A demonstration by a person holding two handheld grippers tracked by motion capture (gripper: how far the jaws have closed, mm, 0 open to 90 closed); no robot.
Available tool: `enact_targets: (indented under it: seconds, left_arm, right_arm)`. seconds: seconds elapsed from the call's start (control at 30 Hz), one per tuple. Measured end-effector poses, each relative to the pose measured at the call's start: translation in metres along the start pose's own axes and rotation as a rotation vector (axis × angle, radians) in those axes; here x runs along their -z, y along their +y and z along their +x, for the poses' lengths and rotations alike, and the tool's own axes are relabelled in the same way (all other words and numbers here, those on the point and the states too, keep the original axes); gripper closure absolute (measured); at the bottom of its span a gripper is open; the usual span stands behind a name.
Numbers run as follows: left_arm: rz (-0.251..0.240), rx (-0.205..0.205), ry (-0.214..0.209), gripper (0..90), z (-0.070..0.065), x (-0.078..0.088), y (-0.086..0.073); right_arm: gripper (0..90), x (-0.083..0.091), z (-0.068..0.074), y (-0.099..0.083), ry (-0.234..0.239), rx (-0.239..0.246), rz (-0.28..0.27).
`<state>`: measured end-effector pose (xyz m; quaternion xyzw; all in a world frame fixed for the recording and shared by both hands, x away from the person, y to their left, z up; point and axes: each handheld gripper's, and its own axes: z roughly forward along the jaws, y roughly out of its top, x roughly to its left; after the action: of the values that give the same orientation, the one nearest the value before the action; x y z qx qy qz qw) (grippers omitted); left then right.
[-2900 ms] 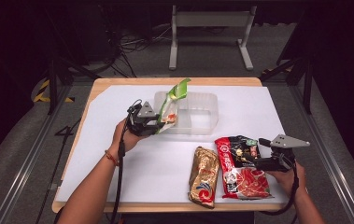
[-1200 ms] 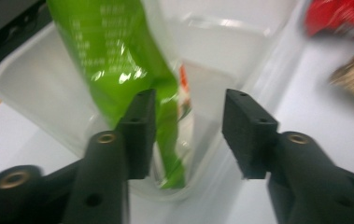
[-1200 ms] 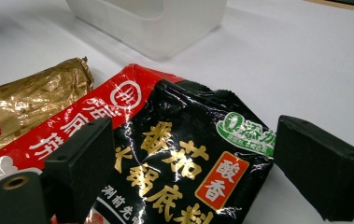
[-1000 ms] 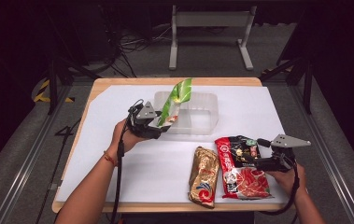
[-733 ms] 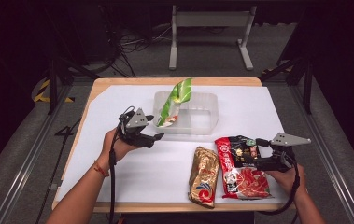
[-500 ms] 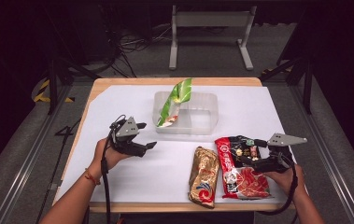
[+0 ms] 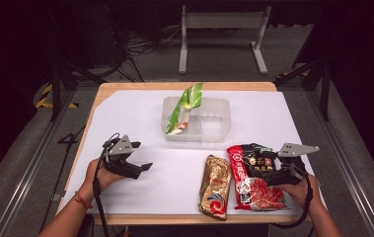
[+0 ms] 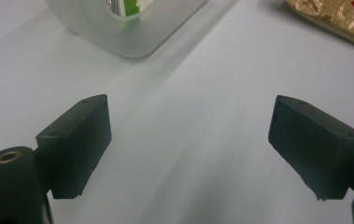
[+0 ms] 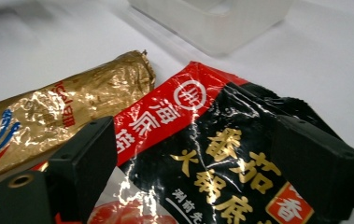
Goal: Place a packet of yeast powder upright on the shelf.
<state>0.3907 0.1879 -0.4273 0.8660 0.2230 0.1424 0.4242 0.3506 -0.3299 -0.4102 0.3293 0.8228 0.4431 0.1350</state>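
A green snack packet (image 7: 184,106) stands tilted in the clear plastic bin (image 7: 214,136), its top leaning over the far rim. My left gripper (image 7: 144,155) hovers over bare white paper at the table's left, well short of the bin; its jaws have just been opening and nothing is between them (image 8: 188,121). My right gripper (image 7: 266,170) is open low over the red and black sauce packet (image 7: 253,192), which lies flat under the jaws (image 9: 193,140); they have just closed a little without pressing on it. A gold packet (image 7: 215,185) lies beside it.
White paper (image 7: 125,113) covers the wooden table, whose near edge (image 7: 174,217) runs just below the packets. The bin's corner (image 8: 118,32) shows ahead of the left jaws, and its wall (image 9: 212,21) beyond the gold packet (image 9: 39,116).
My left gripper let go of the green packet, which stays standing in the bin, and drew back left and down toward the table's near side. The right gripper stayed over the red packet.
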Motion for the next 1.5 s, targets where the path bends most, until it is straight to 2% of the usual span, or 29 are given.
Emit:
enact_targets:
  seconds: [0.07,0.17,0.27,0.5,0.57,0.67,0.8,0.9,0.93,1.13,1.2,1.3,1.5]
  left_arm:
    - [0.006,0.016,0.012,11.0,-0.001,0.001,-0.005]
    - [0.013,0.045,0.004,10.0,-0.002,0.003,-0.014]
    - [0.009,0.038,0.007,10.3,-0.004,0.007,-0.018]
    - [-0.017,0.029,-0.009,11.1,-0.010,0.008,-0.015]
    - [-0.033,0.031,-0.009,11.6,-0.010,0.010,-0.014]
    - [-0.050,0.040,-0.009,11.8,-0.009,0.012,-0.013]
    - [-0.045,0.039,0.002,12.1,-0.007,0.013,-0.014]
    - [-0.049,0.039,0.006,12.1,-0.007,0.013,-0.014]
    - [-0.048,0.037,0.007,12.1,-0.007,0.013,-0.013]
    - [-0.033,0.022,0.007,11.9,-0.007,0.011,-0.014]
    - [-0.034,0.018,0.007,12.6,-0.007,0.011,-0.014]
    - [-0.033,0.016,0.003,12.9,-0.008,0.011,-0.014]
    - [-0.030,0.015,-0.005,13.4,-0.008,0.011,-0.014]
  right_arm:
    - [18.9,-0.002,0.000,0.000,0.011,0.003,0.001]
    - [21.3,-0.004,0.003,0.002,0.029,0.012,0.002]
    - [22.6,-0.005,0.008,0.005,0.059,0.024,0.000]
    - [28.2,-0.017,0.023,0.020,0.102,0.059,0.020]
    - [30.7,-0.025,0.029,0.030,0.107,0.073,0.046]
    - [31.0,-0.032,0.034,0.039,0.143,0.083,0.054]
    - [30.9,-0.045,0.038,0.048,0.183,0.084,0.082]
    - [30.7,-0.059,0.037,0.056,0.194,0.093,0.120]
    - [30.7,-0.059,0.037,0.056,0.194,0.093,0.120]
    - [36.6,-0.084,0.034,0.061,0.210,0.095,0.198]
    - [36.9,-0.087,0.033,0.060,0.192,0.087,0.211]
    - [37.6,-0.089,0.031,0.059,0.196,0.078,0.213]
    - [37.0,-0.098,0.031,0.057,0.174,0.075,0.258]
